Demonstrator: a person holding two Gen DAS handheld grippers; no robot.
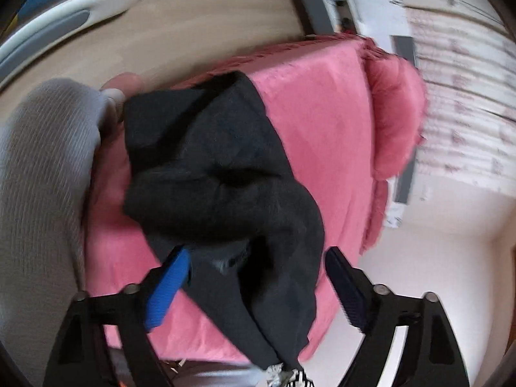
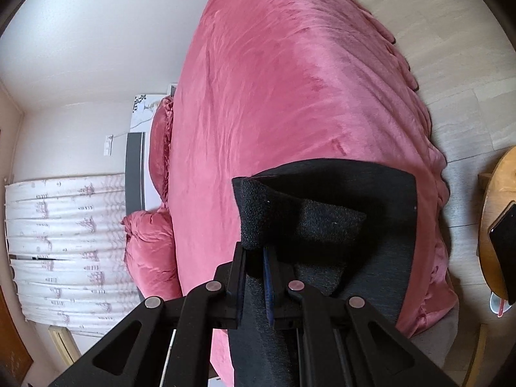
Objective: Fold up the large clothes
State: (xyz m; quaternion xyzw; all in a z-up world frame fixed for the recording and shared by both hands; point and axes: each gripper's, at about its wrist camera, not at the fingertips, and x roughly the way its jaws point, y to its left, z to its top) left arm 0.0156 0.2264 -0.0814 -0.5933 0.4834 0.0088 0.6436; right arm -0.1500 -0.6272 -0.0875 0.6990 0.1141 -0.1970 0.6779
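Note:
A dark grey garment (image 1: 219, 174) lies bunched on the pink bed cover (image 1: 322, 122). My left gripper (image 1: 254, 277) is open, its blue-padded finger (image 1: 167, 290) and dark finger (image 1: 345, 287) apart on either side of a hanging fold of the garment. In the right wrist view, my right gripper (image 2: 258, 264) is shut on a fold of the same dark garment (image 2: 322, 222), which drapes over the bed's near end (image 2: 290, 96). A person's grey-sleeved arm (image 1: 45, 174) is at the left.
Pink pillows (image 2: 151, 258) lie at the head of the bed by a patterned white curtain (image 2: 64, 242). A round wooden table (image 2: 496, 225) with a dark phone on it stands at the right. Wood floor (image 1: 193, 16) surrounds the bed.

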